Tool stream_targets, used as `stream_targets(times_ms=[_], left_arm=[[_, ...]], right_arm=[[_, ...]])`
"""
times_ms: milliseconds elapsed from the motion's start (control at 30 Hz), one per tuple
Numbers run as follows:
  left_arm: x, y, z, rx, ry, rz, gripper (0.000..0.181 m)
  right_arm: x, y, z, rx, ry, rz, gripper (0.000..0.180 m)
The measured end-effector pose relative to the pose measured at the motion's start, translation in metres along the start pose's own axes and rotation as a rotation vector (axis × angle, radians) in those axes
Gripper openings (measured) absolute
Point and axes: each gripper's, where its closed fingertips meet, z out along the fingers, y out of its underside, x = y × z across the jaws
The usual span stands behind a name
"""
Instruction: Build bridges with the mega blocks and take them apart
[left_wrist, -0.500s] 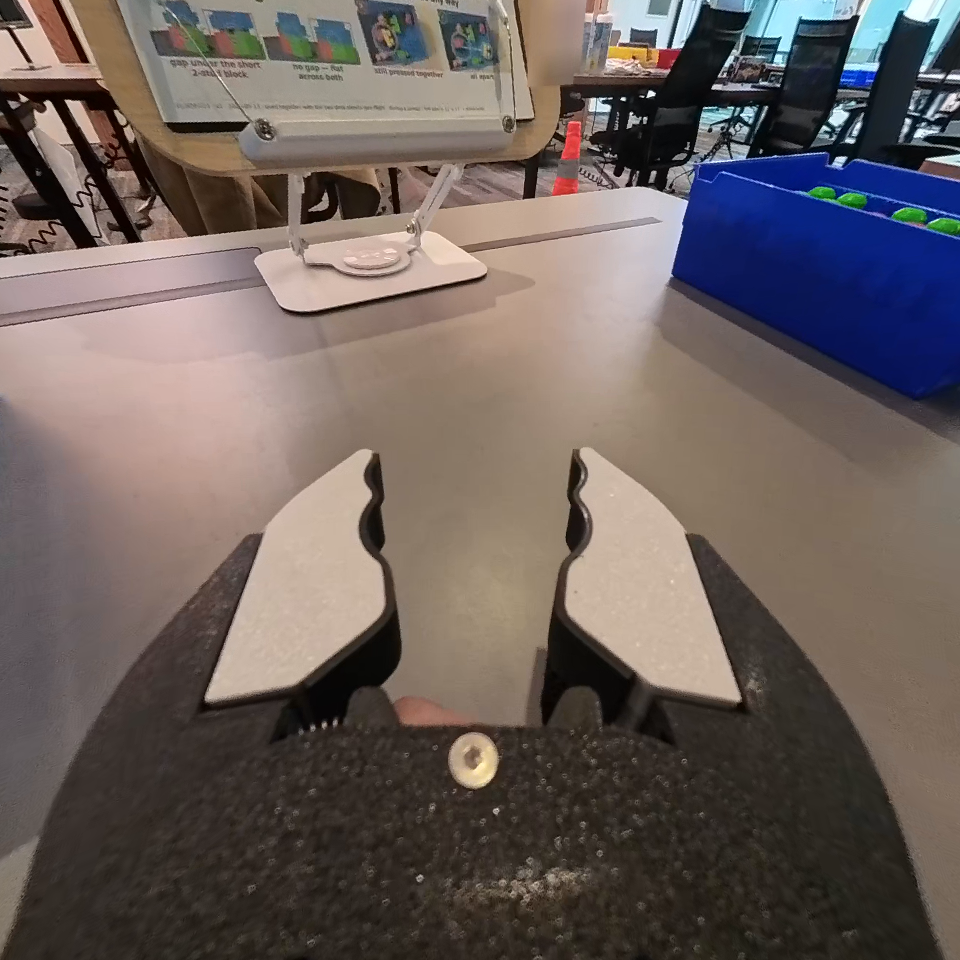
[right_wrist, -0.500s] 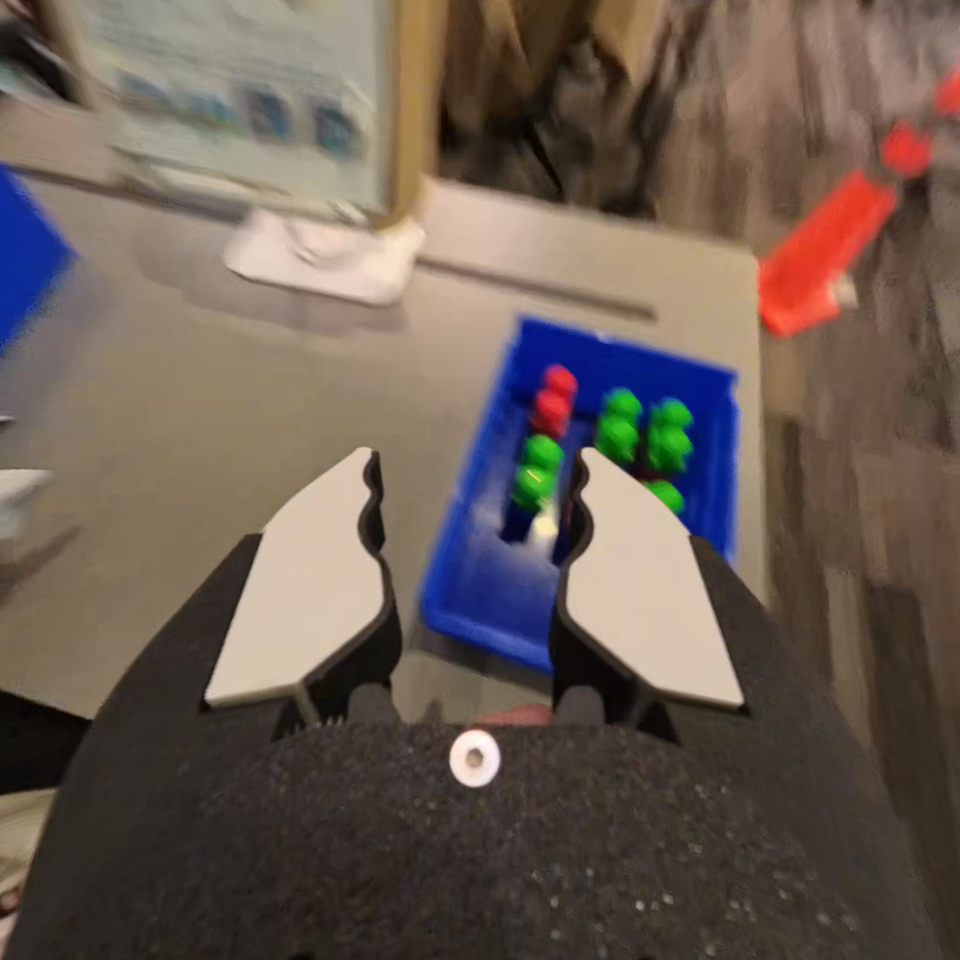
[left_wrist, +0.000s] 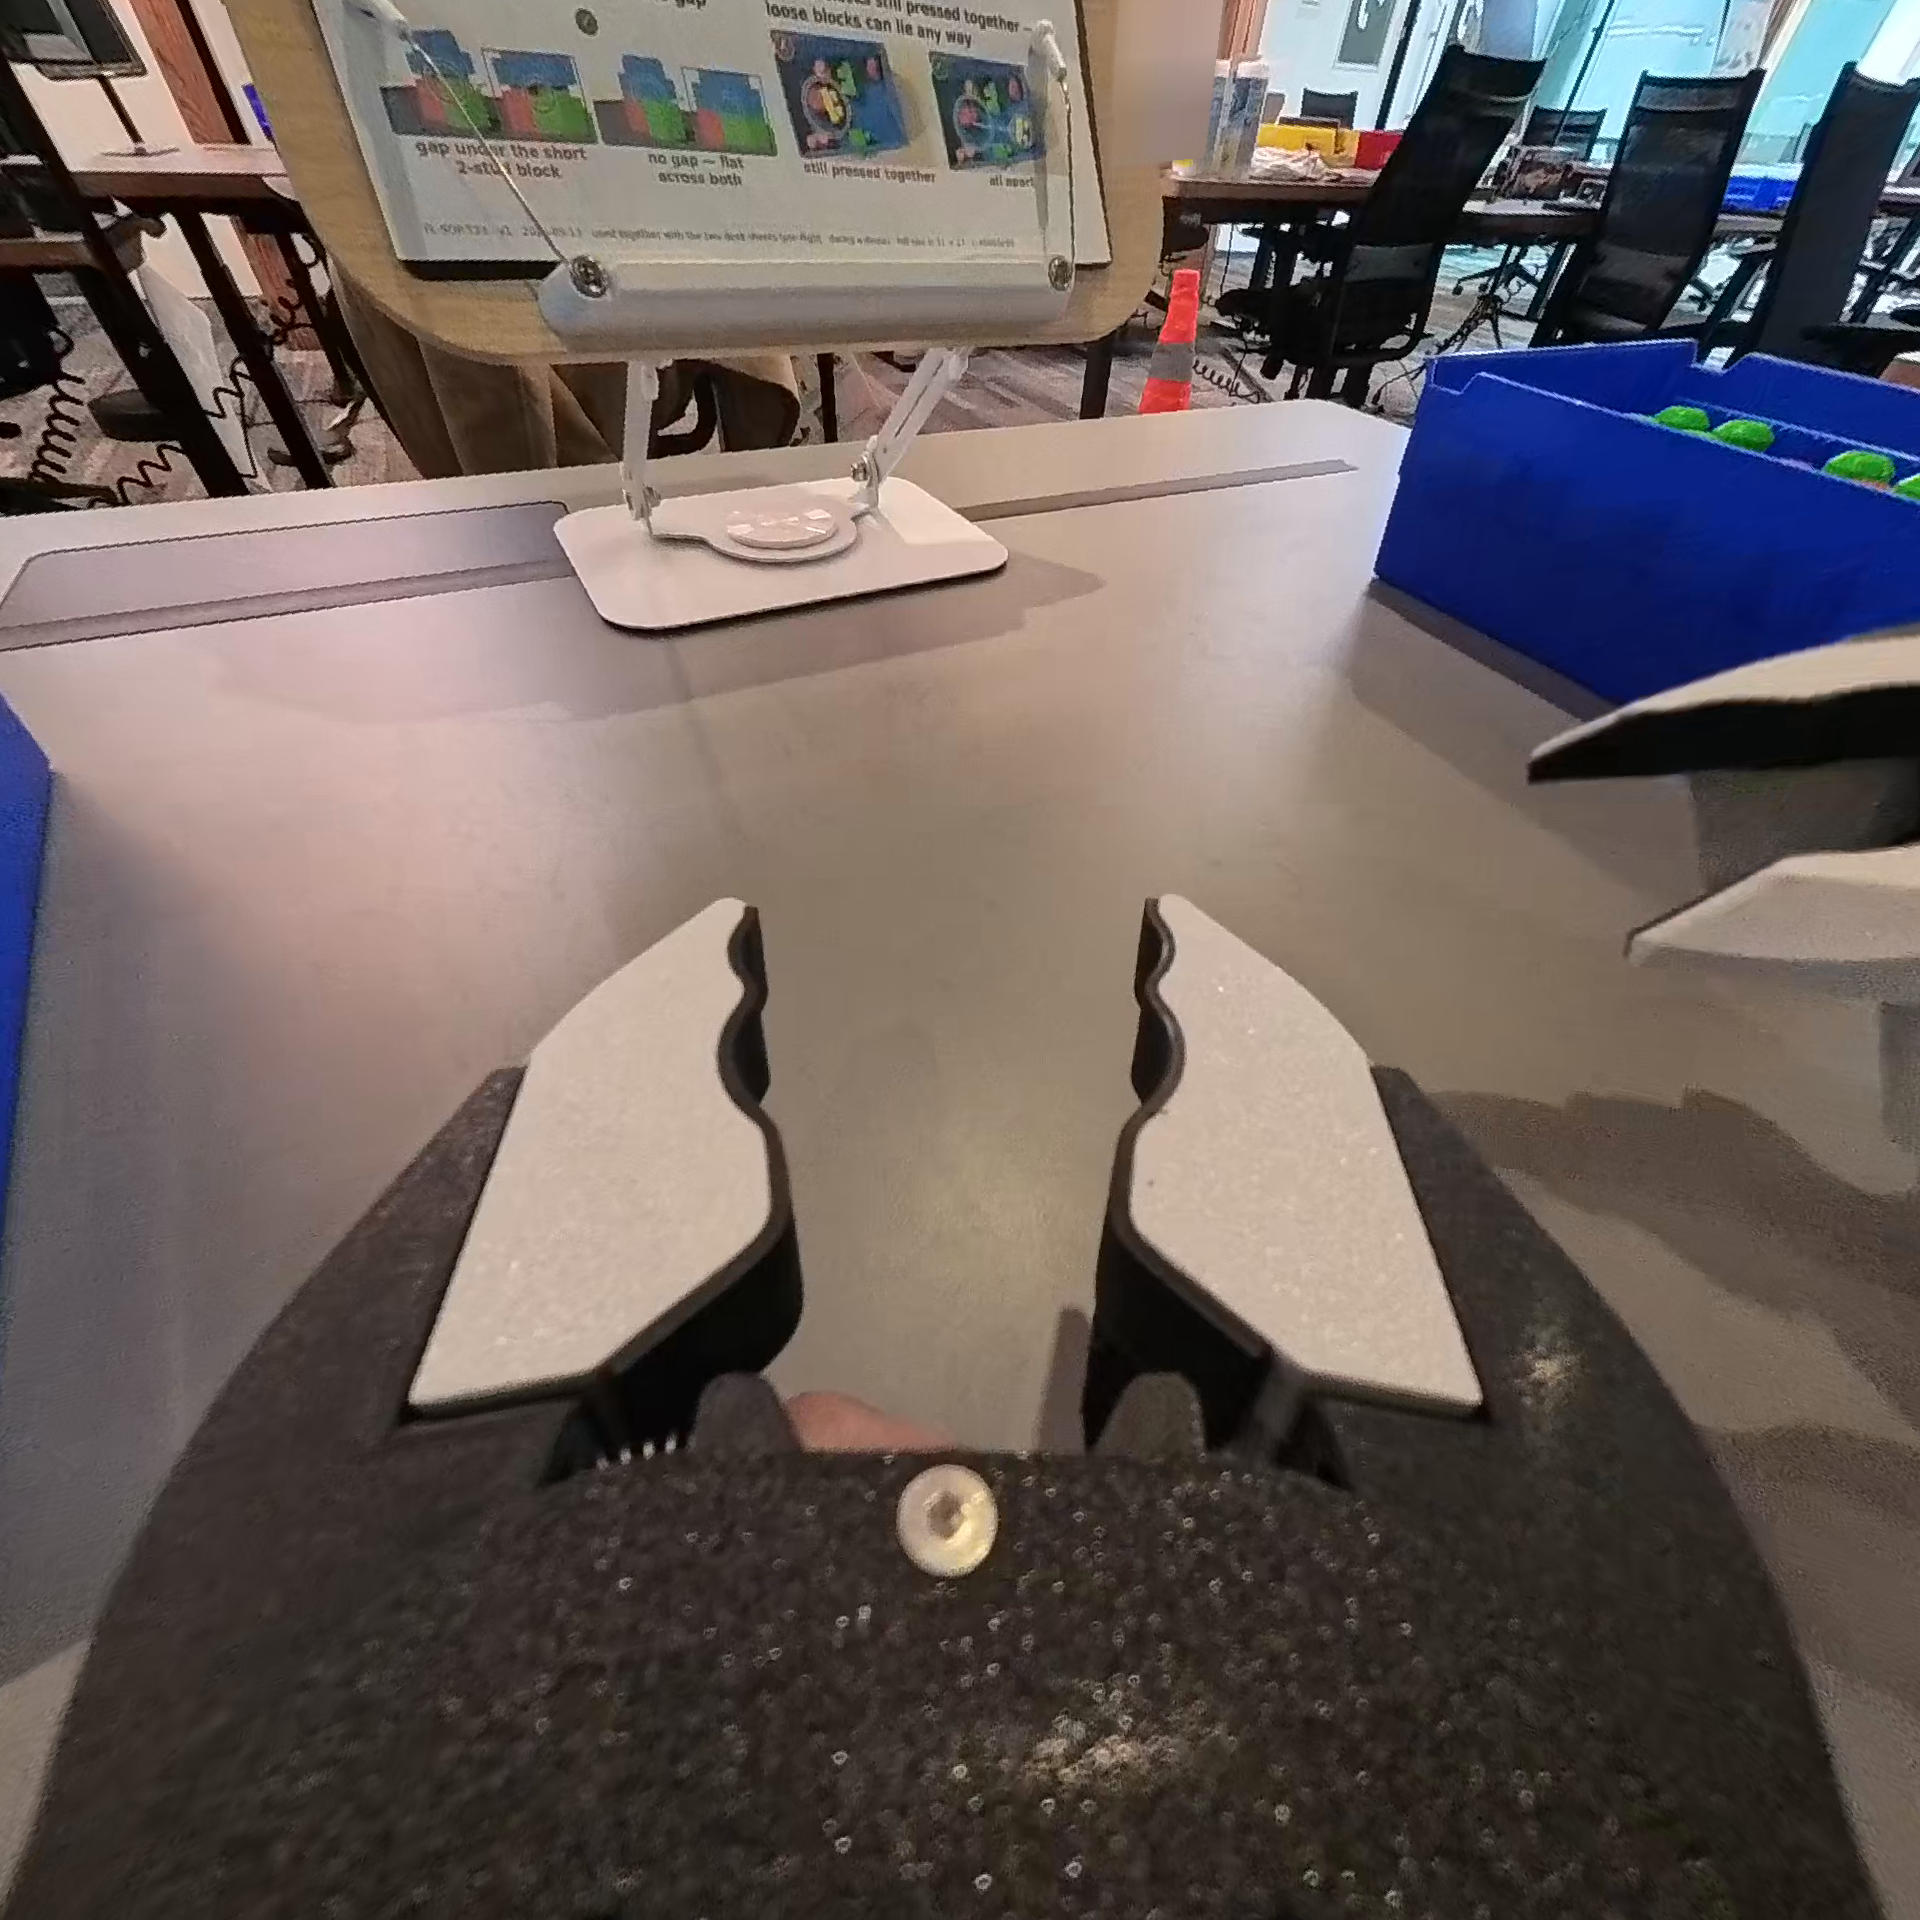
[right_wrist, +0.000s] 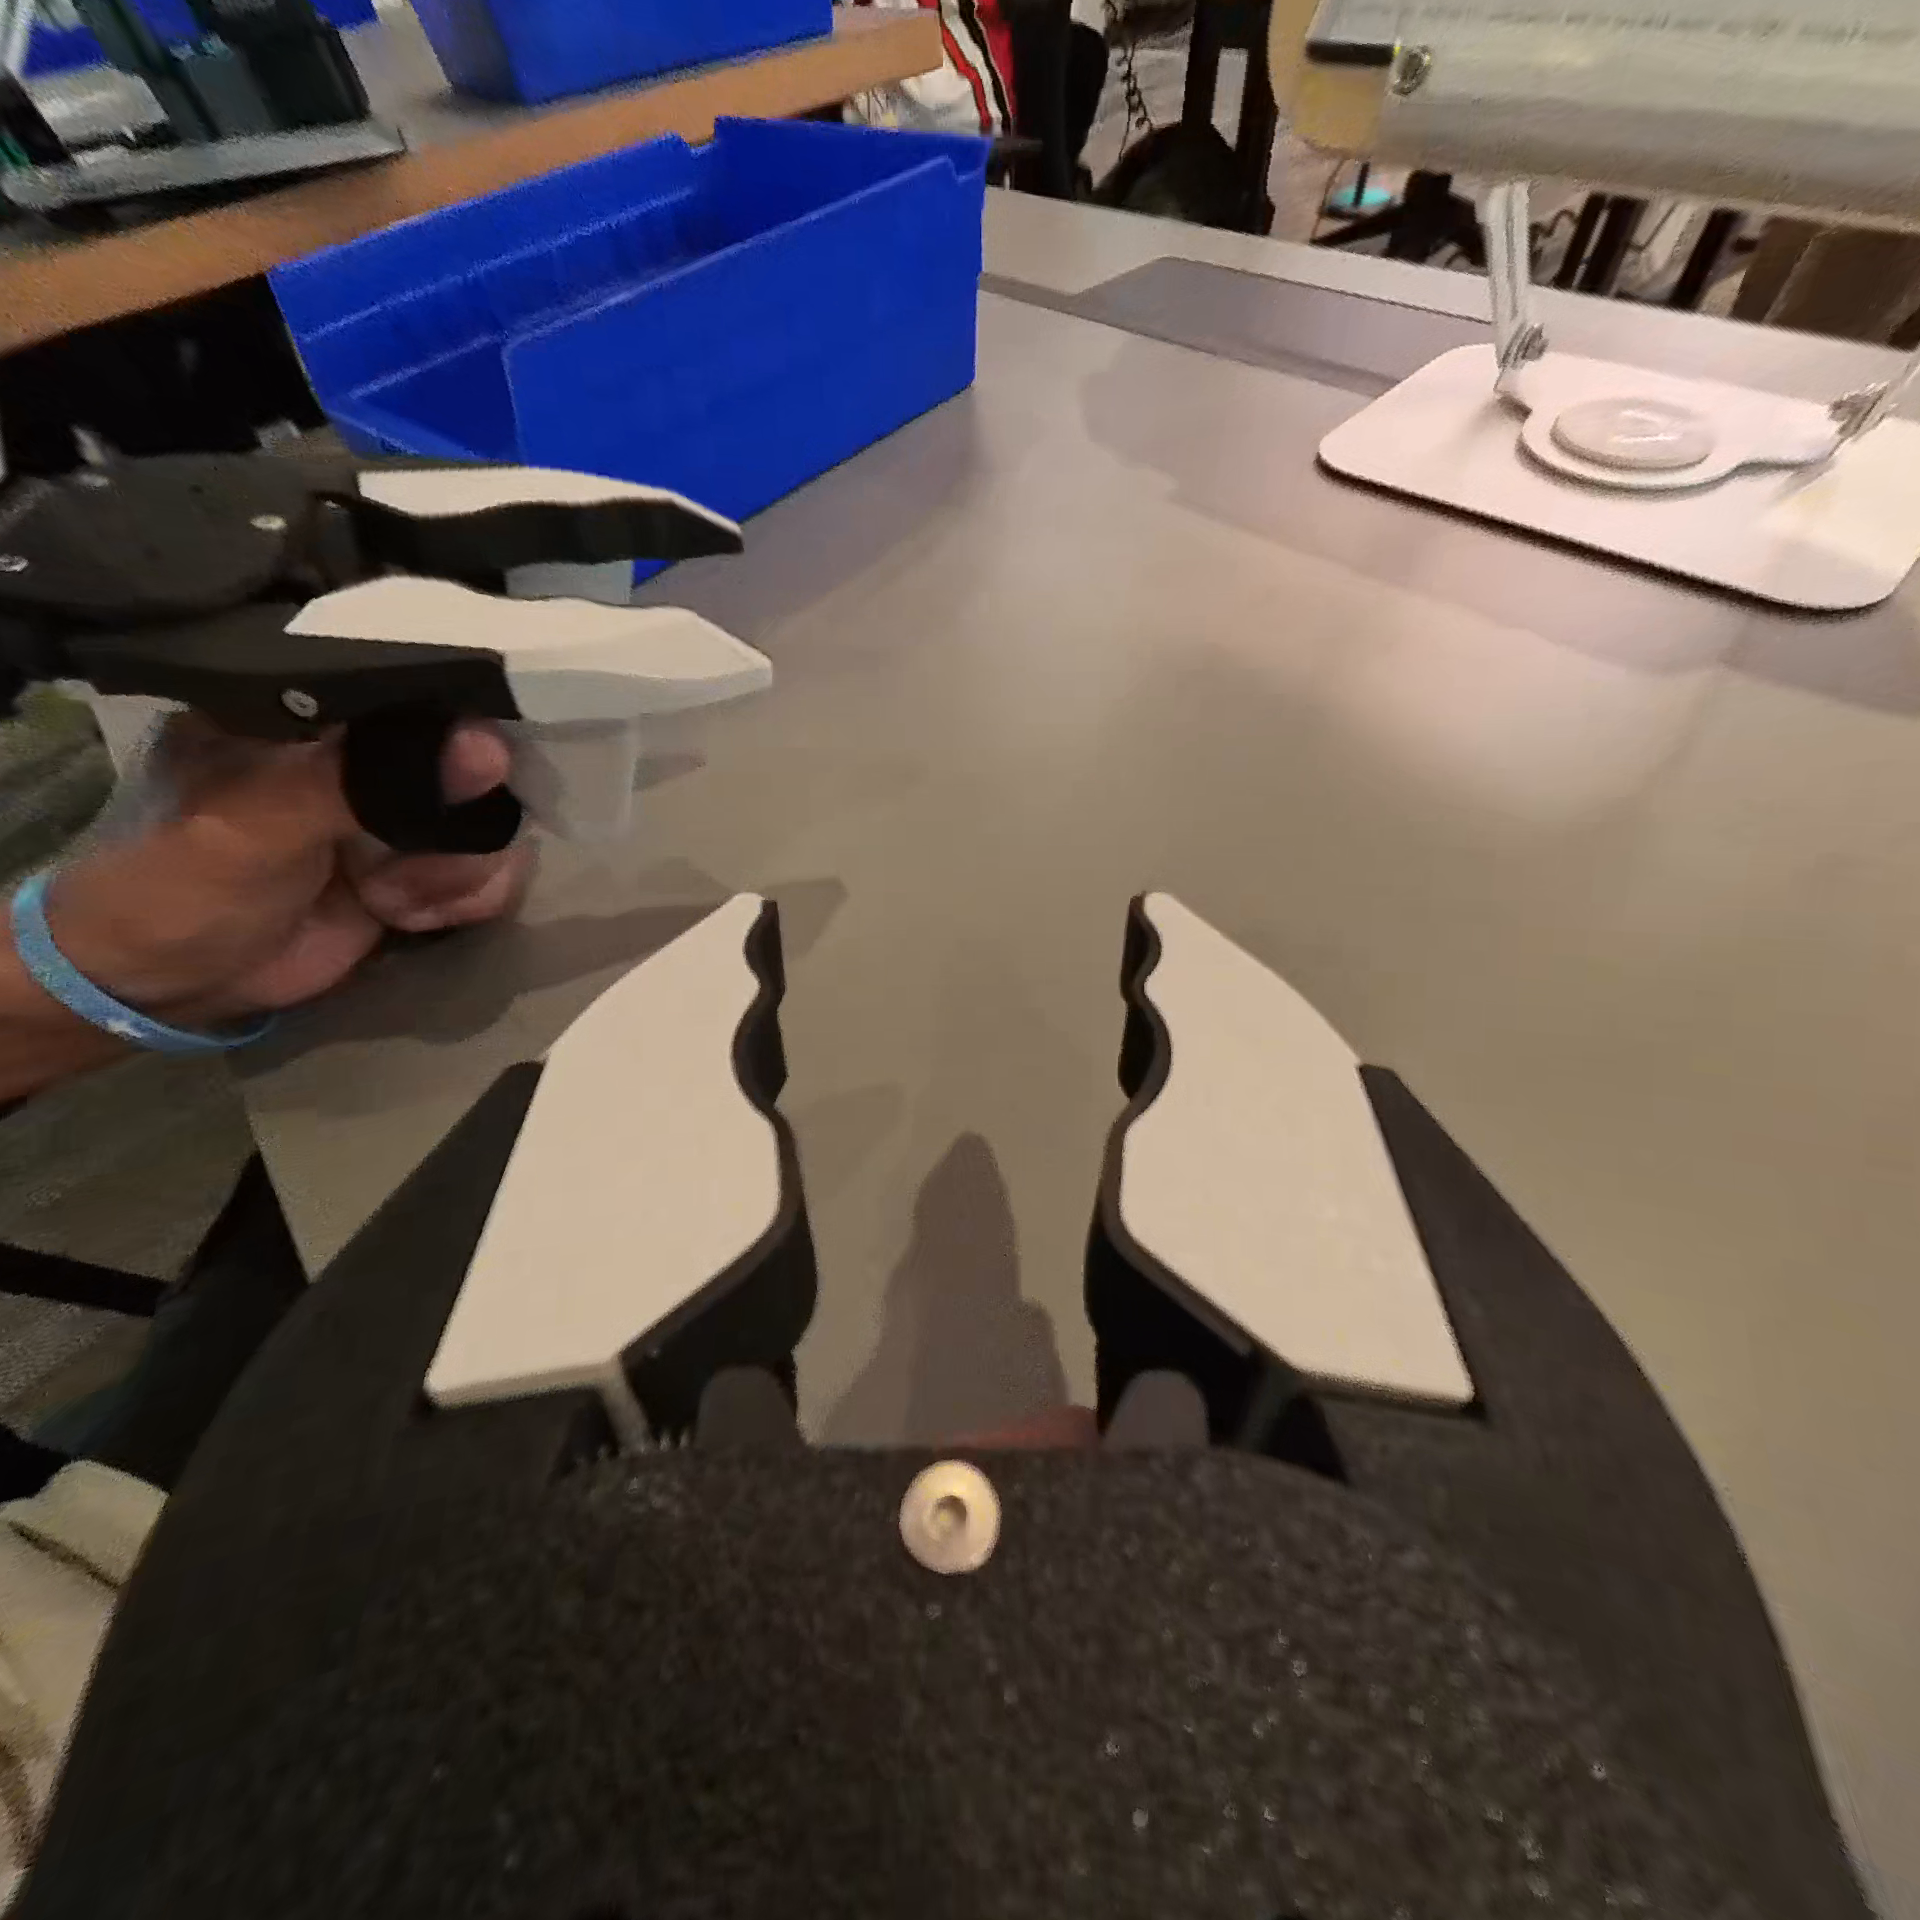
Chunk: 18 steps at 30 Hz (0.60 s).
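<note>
Grey table (left_wrist: 935, 790) fills both views, bare between the grippers; no blocks on it. Blue bin (left_wrist: 1621, 561), at the table's right side in the left wrist view, holds the blocks (left_wrist: 1745, 431): only green stud tops show above its wall. A second blue bin (right_wrist: 665, 312) stands at the left side in the right wrist view; contents hidden. Instruction card on a white stand (left_wrist: 779, 551) sits at the far edge, centre. Left gripper (left_wrist: 951, 914): jaws wide apart, nothing between them, low over the table. Right gripper (right_wrist: 951, 904): jaws equally wide, nothing held. Change from half a second ago: the right gripper was looking down into the block bin; it now faces across the table toward the left gripper (right_wrist: 727, 603), and its fingers (left_wrist: 1766, 727) have entered the left view at the right edge. The left view is nearly unchanged. Judgement: right came away from the bin without a block, so no bridge is begun; both tools sit at a ready pose, and a first pick from the bin is outstanding.
</note>
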Motion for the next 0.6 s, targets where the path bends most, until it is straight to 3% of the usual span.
stream_targets(times_ms=[400,600], left_arm=[[0.004,0.003,0.003,-0.026,-0.013,0.045,0.064],[0.0,-0.01,-0.017,-0.074,0.013,0.121,0.076]], right_arm=[[0.006,0.008,-0.009,0.029,-0.055,0.009,0.059],[0.009,0.009,-0.012,0.026,-0.097,0.077,0.059]])
